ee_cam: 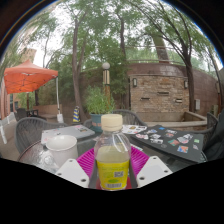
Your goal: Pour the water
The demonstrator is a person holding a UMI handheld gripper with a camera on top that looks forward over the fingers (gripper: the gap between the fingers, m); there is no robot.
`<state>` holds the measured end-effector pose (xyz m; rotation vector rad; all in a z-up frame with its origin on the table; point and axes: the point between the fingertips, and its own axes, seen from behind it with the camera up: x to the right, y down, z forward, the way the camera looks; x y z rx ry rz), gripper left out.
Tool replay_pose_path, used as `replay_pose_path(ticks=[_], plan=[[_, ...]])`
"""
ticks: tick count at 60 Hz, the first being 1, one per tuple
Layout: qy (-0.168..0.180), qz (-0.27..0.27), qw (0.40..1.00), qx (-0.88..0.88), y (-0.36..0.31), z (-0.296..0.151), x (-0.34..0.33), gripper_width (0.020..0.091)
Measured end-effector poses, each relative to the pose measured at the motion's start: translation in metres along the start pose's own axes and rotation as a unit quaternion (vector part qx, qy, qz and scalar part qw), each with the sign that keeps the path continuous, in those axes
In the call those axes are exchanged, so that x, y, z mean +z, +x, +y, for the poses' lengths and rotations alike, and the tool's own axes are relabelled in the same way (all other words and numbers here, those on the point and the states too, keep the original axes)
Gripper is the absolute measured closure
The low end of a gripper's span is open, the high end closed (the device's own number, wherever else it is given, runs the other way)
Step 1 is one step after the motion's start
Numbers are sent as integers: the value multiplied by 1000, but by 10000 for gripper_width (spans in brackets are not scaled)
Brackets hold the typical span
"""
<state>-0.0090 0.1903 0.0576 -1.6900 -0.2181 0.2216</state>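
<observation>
A: While the gripper (112,170) sits at the bottom centre of the frame, what is it pinching?

B: A clear plastic bottle (112,158) of yellow liquid, white cap on, upright between the pink pads (87,160), which press on both its sides.

A: And around it?

B: Left of centre, a lidded white cup (62,147) on the glass table (170,152). Cards (165,135) lie right of centre. An orange umbrella (28,77) is at upper left.
</observation>
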Motion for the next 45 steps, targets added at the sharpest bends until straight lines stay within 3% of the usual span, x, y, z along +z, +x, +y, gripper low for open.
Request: replay_pose_path(ticks=[4, 8, 24, 45], plan=[[-30, 18, 999, -20, 18, 1, -11, 501], [-47, 36, 997, -42, 26, 7, -20, 247], [-55, 21, 998, -18, 3, -1, -101, 264], [-67, 30, 997, 2, -30, -6, -286, 265]])
